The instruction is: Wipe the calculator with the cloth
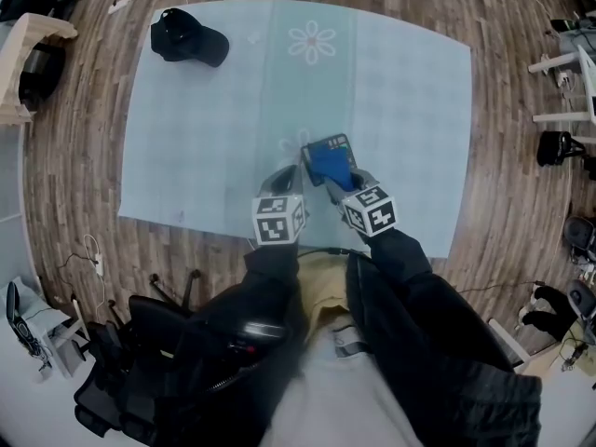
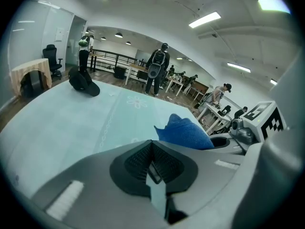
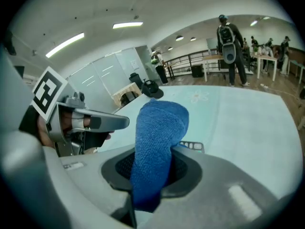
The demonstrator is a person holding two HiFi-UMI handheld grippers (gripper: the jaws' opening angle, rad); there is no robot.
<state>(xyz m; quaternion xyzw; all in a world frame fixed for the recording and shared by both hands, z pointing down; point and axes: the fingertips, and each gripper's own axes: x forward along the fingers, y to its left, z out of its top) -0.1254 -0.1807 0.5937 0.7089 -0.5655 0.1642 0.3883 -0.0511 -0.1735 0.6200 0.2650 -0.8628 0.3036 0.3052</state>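
Pale tablecloth (image 1: pixel 205 138): right hand-held gripper (image 1: pixel 337 186) clamps blue cloth (image 1: pixel 328 164) over calculator (image 1: pixel 337 142) (left hand-held gripper (image 2: pixel 151 168) closed).

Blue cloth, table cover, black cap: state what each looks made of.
Blue cloth: terry or microfibre, matte, with a fuzzy looped nap where the right tongs pinch it. Pale blue table cover: probably thin fabric or plastic sheet, lying flat, with a printed flower and faint checks. Black cap: likely soft matte fabric, but too small to be sure.
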